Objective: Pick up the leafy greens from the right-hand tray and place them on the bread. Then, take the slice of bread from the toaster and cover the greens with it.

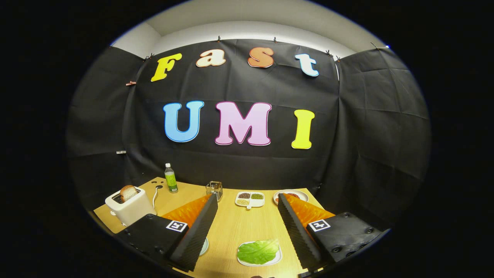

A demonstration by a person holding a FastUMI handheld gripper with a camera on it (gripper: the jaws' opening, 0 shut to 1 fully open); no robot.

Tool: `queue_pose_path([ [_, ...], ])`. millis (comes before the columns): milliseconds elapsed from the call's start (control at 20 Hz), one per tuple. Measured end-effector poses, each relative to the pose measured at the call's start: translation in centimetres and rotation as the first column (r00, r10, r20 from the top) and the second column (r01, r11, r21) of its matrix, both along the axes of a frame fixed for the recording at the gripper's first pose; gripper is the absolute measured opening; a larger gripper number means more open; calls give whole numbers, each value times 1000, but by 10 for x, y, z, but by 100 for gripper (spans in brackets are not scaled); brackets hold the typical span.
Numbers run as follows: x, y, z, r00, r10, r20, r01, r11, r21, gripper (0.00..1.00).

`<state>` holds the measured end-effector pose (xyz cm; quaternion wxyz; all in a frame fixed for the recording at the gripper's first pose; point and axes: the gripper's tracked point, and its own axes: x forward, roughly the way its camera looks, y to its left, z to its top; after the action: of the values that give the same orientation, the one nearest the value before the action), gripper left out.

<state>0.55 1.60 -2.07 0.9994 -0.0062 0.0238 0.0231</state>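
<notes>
Greens (257, 251) on white tray (242, 261) between parted jaws (empty); bread (127, 192) in toaster (131, 210)

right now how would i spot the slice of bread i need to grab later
Start at the wooden table and look to its far corner beyond the left finger of the open gripper, near the green-labelled bottle. A white toaster stands there, and the slice of bread pokes up out of its slot: the only brown, upright thing among flat dishes.

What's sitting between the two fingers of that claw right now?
In the gripper view, the open claw frames the leafy greens on their white tray; bare wooden table lies beyond.
</notes>
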Motion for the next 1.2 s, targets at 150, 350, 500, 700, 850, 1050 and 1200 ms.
queue_pose_path([
  [150, 3, 5, 2, 1000, 16, -6, -16, 1000, -4, 97],
  [350, 10, 10, 1, 1000, 28, -5, -28, 1000, -8, 97],
  [500, 16, 11, -3, 1000, 25, -17, -26, 1000, -10, 97],
  [700, 25, 8, -21, 998, 13, -65, -13, 1000, -12, 97],
  [850, 33, 9, -39, 994, 19, -111, -21, 1000, -8, 97],
  [1050, 48, 4, -69, 985, 22, -172, -21, 1000, 6, 97],
  [1200, 59, 1, -100, 971, 37, -236, -32, 999, 24, 98],
])
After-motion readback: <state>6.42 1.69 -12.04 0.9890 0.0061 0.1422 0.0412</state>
